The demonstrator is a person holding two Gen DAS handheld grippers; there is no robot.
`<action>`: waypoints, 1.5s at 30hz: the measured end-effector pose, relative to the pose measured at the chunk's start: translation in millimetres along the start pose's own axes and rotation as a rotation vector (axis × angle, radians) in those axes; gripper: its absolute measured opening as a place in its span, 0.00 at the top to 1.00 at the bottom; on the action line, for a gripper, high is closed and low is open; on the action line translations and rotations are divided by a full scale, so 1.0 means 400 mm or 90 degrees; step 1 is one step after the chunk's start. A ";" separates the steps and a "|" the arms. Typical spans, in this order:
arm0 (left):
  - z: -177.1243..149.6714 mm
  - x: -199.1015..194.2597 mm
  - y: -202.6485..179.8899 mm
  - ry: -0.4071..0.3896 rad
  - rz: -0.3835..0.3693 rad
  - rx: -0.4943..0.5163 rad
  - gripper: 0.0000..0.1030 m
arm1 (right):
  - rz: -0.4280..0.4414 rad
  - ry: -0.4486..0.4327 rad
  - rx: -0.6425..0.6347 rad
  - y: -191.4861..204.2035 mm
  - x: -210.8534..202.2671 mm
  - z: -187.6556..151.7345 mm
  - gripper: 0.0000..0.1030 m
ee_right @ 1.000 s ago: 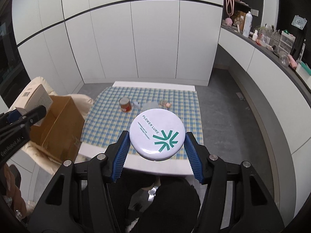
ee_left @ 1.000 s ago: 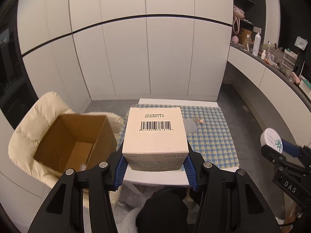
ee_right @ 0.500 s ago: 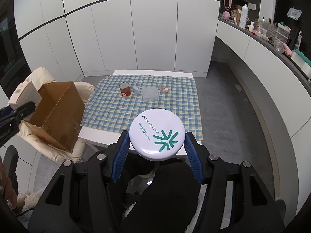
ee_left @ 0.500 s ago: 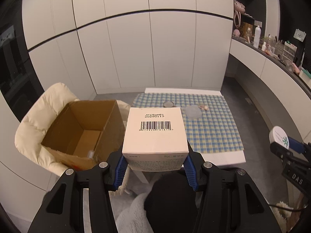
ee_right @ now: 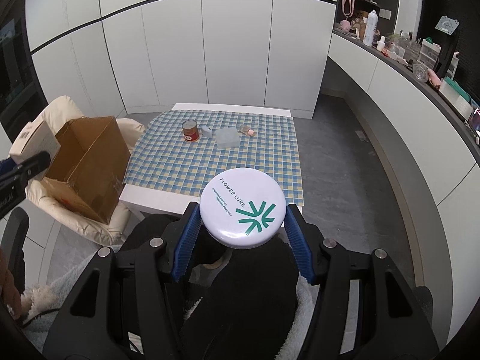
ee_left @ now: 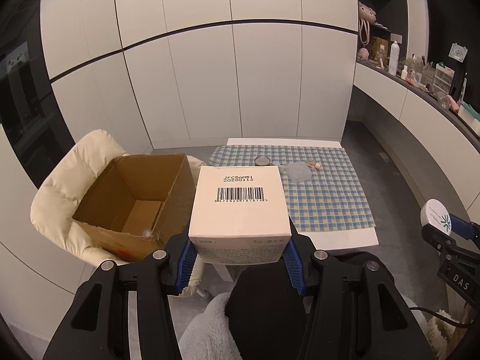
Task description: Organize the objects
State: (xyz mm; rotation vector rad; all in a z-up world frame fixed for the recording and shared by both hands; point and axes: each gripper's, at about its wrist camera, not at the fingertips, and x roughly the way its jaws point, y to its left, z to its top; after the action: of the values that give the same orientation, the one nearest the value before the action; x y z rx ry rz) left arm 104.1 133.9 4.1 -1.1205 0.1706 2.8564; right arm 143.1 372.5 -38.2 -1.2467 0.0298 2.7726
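Observation:
My left gripper [ee_left: 240,258] is shut on a white carton with a barcode [ee_left: 240,204], held high in front of the table. My right gripper [ee_right: 241,228] is shut on a round white compact with a green logo [ee_right: 242,207], also held well above the floor, short of the table's near edge. An open brown cardboard box [ee_left: 132,201] rests on a cream chair [ee_left: 63,198] left of the table; it also shows in the right wrist view [ee_right: 90,162]. A small clear object lies on the box floor.
The table with a blue checked cloth [ee_right: 216,162] carries a red can [ee_right: 190,130], a small grey item [ee_right: 207,131], a translucent square container [ee_right: 227,138] and a small bottle [ee_right: 247,130]. A cluttered counter [ee_right: 405,60] runs along the right wall. White cabinets stand behind.
Both grippers have pulled back and risen away from the table, so table and box look smaller and farther. Both keep hold of their objects.

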 end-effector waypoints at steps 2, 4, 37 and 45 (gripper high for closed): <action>0.000 -0.003 -0.003 0.000 -0.001 0.001 0.50 | 0.001 -0.004 0.001 -0.002 -0.006 -0.003 0.42; -0.003 -0.005 -0.006 0.003 -0.003 0.004 0.50 | 0.001 -0.006 0.003 -0.003 -0.012 -0.004 0.42; -0.046 0.006 0.102 0.026 0.063 -0.063 0.50 | 0.059 -0.005 -0.047 0.078 0.026 0.017 0.42; -0.077 -0.005 0.181 0.037 0.112 -0.103 0.50 | 0.100 0.000 -0.095 0.160 0.051 0.030 0.42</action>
State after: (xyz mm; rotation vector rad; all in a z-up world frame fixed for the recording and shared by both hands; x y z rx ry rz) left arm 118.6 58.1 -11.3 -1.2779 0.0440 3.0407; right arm 114.2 311.1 -46.9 -1.3318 -0.0853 2.9576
